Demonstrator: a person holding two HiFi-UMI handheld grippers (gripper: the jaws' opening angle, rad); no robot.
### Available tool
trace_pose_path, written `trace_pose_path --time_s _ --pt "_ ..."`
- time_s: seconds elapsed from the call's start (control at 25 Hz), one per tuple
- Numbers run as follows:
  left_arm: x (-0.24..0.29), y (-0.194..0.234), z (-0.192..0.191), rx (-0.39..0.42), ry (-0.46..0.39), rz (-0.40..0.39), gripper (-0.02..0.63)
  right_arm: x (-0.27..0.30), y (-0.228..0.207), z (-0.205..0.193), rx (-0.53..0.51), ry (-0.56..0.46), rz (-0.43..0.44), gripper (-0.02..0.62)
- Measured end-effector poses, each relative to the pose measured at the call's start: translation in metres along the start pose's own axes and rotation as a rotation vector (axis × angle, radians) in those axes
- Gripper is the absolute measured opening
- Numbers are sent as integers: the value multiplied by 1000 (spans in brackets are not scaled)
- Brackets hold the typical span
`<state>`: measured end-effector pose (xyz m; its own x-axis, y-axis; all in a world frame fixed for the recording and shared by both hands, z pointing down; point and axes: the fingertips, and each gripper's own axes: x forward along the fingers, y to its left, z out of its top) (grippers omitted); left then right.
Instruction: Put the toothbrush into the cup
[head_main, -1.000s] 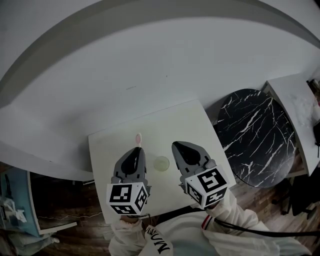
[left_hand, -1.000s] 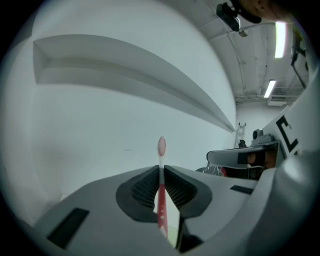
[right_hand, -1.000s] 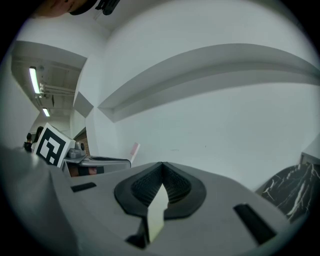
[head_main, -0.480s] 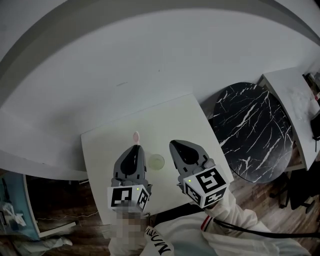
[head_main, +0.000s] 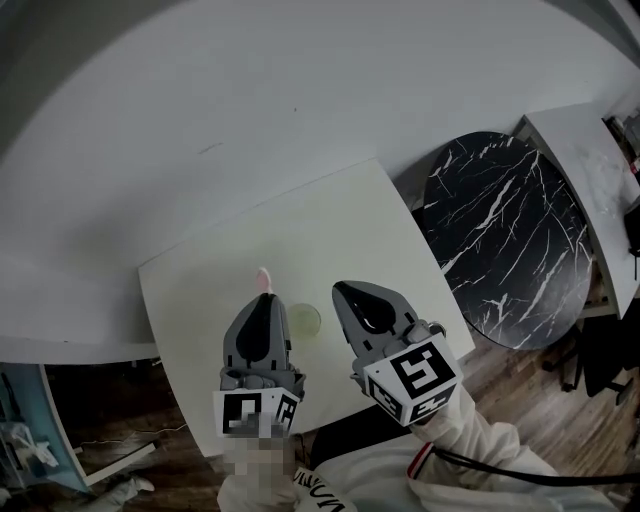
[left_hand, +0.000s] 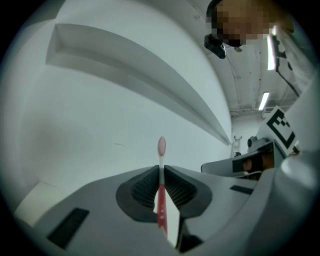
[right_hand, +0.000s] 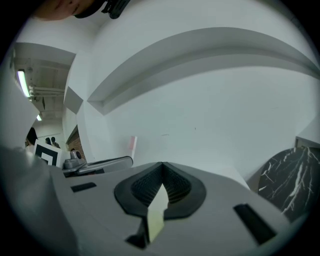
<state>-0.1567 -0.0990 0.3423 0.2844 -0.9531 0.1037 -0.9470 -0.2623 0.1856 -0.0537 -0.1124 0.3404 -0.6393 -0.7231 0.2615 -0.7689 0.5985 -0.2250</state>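
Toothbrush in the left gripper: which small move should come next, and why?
Probably carry the left gripper a little to its right, over the cup, and tilt the toothbrush downward. The jaws are shut on it, it points forward, and the cup stands open on the table beside the tip.

A white square table (head_main: 200, 290) stands before me, a black marble round table (head_main: 505, 235) at its three o'clock, wooden floor (head_main: 530, 378) beneath both
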Motion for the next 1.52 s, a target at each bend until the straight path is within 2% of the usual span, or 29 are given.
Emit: trace_pose_path --time_s 0.24,0.76,0.92,1.12,1.52 --pt "9 -4 -20 -4 -23 -25 41 7 -14 -24 12 15 -12 5" --pt "22 12 -75 -21 -61 7 41 25 -34 -79 41 73 -40 5" --pt "25 8 -87 11 -49 1 41 25 -35 -90 44 92 -43 4" --pt "24 8 -98 74 -29 41 41 27 -37 -101 17 110 -56 5" --pt "21 10 -113 79 -10 47 41 31 -36 -112 36 119 -55 5"
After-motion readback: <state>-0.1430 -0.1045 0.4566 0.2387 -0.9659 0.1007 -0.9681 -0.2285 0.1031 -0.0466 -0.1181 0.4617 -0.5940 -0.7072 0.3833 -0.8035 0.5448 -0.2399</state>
